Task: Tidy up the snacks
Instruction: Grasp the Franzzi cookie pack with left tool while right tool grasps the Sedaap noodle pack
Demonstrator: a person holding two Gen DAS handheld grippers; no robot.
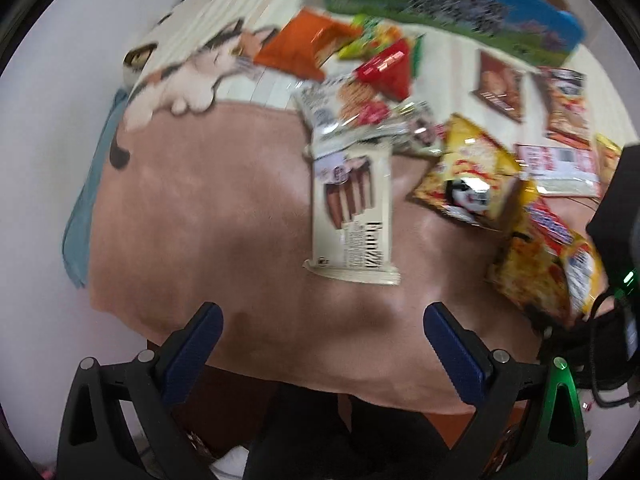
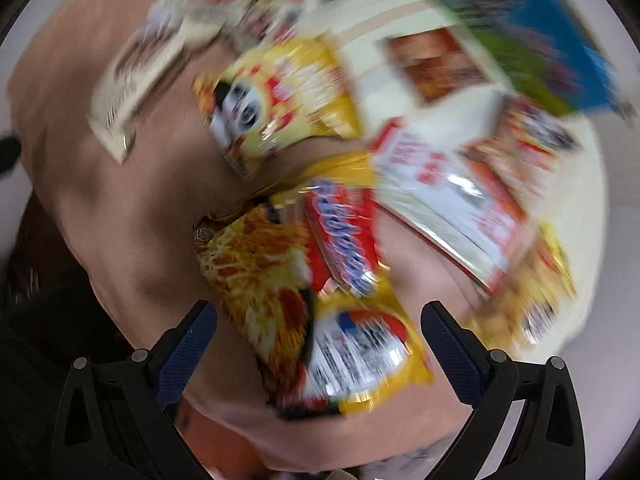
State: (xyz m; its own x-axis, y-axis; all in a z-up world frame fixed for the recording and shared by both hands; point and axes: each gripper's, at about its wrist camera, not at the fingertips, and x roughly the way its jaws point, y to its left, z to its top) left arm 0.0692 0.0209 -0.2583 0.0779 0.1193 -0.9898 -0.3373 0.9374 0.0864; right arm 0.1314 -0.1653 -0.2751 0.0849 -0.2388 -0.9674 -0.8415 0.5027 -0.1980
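Two grippers hover over a pink blanket (image 1: 208, 216) strewn with snack packets. The left gripper (image 1: 322, 330) has its jaws spread wide and empty; a cream biscuit-stick packet (image 1: 352, 212) lies at frame centre, just above the gap between them. The right gripper (image 2: 318, 328), in a badly blurred view, is also spread, with a yellow-and-red noodle packet (image 2: 316, 292) lying on the blanket partly between its fingers; contact cannot be told. A yellow panda packet (image 2: 276, 100) lies above it.
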